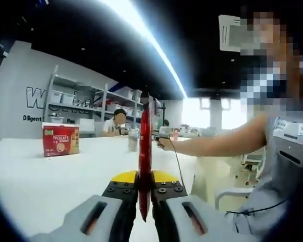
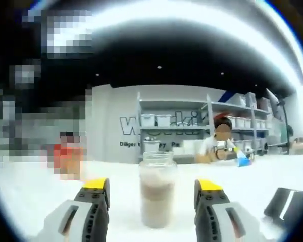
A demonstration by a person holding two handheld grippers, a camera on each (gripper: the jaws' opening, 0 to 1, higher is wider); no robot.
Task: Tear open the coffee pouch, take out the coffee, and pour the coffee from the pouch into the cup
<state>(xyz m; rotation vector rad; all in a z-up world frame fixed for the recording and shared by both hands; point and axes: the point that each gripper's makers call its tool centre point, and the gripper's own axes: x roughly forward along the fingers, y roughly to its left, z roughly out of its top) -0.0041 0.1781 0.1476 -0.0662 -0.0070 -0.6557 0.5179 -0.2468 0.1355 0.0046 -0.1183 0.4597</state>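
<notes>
Left tool (image 1: 145, 194) clamps upright red coffee pouch (image 1: 145, 151); right tool (image 2: 152, 194), jaws apart, brackets the cup (image 2: 157, 189). Next, likely: tear the top.

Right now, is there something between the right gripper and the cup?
Nothing visible: the cup stands on the table straight ahead of the open right gripper, with bare table between them.

the coffee pouch (image 1: 144, 161) is red. the left gripper (image 1: 144, 194) and right gripper (image 2: 152, 194) are grey and black with yellow tips. the box (image 1: 60, 139) near the white bench's (image 1: 35, 181) far edge is red. the clear cup (image 2: 157, 189) holds brownish liquid.
</notes>
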